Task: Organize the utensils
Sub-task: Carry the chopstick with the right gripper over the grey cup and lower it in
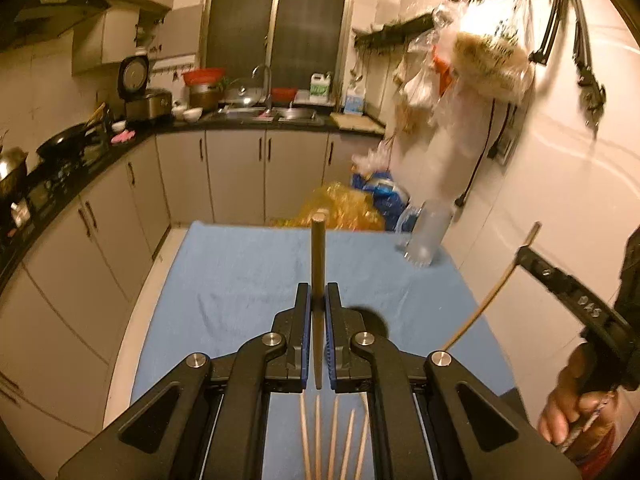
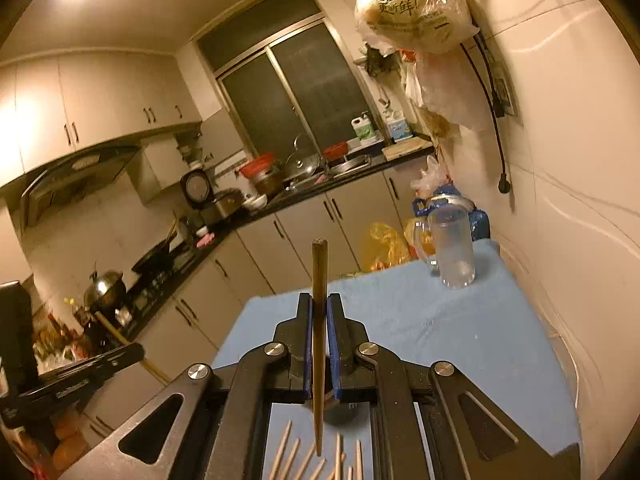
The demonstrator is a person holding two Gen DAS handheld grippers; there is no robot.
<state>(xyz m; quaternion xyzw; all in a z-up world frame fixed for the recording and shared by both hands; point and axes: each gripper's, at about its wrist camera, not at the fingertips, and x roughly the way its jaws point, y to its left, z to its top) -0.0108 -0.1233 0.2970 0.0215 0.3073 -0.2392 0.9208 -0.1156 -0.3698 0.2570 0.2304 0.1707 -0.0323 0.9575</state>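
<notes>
My left gripper [image 1: 318,294] is shut on a wooden chopstick [image 1: 319,248] that stands upright between its blue pads, above the blue cloth-covered table [image 1: 240,280]. My right gripper [image 2: 319,300] is shut on a darker chopstick [image 2: 319,272], also upright. Several loose chopsticks [image 1: 332,436] lie fanned on the cloth under both grippers, and in the right wrist view they are the pale chopsticks [image 2: 304,460]. A clear glass mug [image 2: 454,252] stands at the table's far right corner, and the left wrist view also shows this mug [image 1: 424,236]. In the left wrist view the right gripper [image 1: 524,256] holds its chopstick [image 1: 488,300] off to the right.
A white tiled wall [image 2: 580,220] runs close along the table's right side, with plastic bags [image 2: 412,4] hanging above. Yellow and blue bags [image 1: 344,208] sit behind the table. A dark kitchen counter [image 1: 72,168] with a wok, a rice cooker and a sink lies left and beyond.
</notes>
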